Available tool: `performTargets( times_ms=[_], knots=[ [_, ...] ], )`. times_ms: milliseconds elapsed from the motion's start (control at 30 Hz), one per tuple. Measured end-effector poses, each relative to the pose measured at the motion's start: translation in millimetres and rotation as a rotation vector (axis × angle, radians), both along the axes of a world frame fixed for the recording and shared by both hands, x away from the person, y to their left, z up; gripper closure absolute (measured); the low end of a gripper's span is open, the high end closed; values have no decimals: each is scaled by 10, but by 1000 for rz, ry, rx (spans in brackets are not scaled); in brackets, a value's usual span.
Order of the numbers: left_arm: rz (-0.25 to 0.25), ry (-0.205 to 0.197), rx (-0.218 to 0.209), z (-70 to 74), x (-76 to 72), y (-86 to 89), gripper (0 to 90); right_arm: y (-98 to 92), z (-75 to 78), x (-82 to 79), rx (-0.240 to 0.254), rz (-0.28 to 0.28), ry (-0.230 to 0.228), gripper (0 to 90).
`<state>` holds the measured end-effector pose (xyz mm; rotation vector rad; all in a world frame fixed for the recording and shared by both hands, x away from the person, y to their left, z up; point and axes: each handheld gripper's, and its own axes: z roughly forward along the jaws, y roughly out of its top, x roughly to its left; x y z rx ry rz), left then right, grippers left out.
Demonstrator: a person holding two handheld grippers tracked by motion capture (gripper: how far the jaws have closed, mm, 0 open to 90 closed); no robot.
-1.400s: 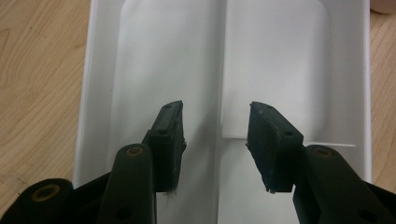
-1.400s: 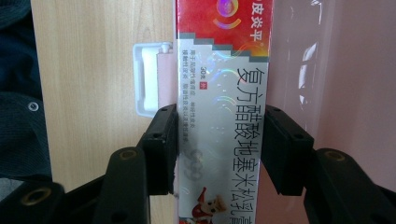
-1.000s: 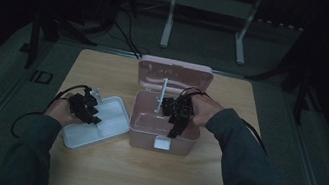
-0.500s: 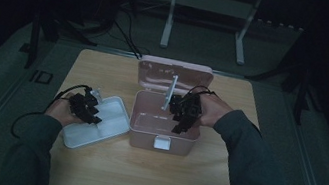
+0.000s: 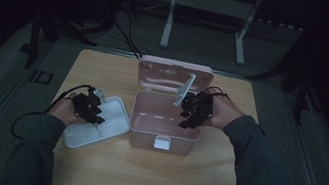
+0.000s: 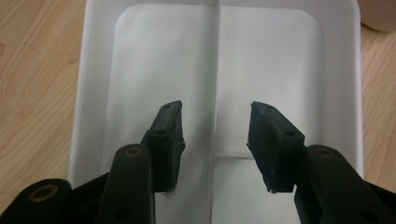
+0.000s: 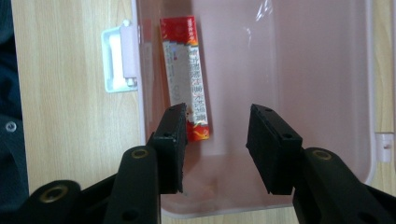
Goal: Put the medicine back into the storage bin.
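Two grippers over a wooden table (image 5: pixel 149 171), dim room. Left gripper (image 5: pixel 90 109) hovers over a white divided tray (image 5: pixel 111 126) at about 9 o'clock from the pink box (image 5: pixel 145 137); jaws spread apart, nothing between them. Left gripper view: jaws straddle the tray's centre divider (image 6: pixel 215 70), tray compartments bare, pink box corner (image 6: pixel 378 14) at 1 o'clock, just beside the tray.

Right gripper (image 5: pixel 193 112) sits above the pink storage box, near its 3 o'clock wall. Jaws apart, have just been closing, no thing between the pads. Right gripper view: red-and-silver sachet (image 7: pixel 185 79) lies flat on the box floor along the wall next to the white latch (image 7: pixel 116 58), at about 11 o'clock from the jaws; the left jaw's tip overlaps the sachet's lower end in the picture, cannot tell if it touches. Rest of box floor bare. Small white clip (image 7: pixel 384 147) on the opposite rim at 3 o'clock.

High view: box lid (image 5: pixel 175 76) stands open at 12 o'clock, a pale handle (image 5: pixel 184 90) leaning up from it just beside the right gripper, partly in front of the lid. Tray touches or nearly touches the box's left wall. Metal stand legs (image 5: pixel 203 28) on the floor beyond the table at 12 o'clock, cables (image 5: pixel 126 35) at 11 o'clock.
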<state>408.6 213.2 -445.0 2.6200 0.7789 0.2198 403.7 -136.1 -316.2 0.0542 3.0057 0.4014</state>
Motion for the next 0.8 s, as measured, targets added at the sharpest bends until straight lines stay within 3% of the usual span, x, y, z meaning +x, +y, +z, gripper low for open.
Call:
performTargets(
  times_ms=[433,733,800],
  knots=[
    [-3,-2,0,1,20,-56,542,-231,-45,50,114,-94,-87,557],
    [1,14,7,-8,39,-82,543,-419,-134,65,166,-153,-119,551],
    [3,14,10,-11,41,-85,544,-461,-146,66,196,-162,-120,548]
  ],
)
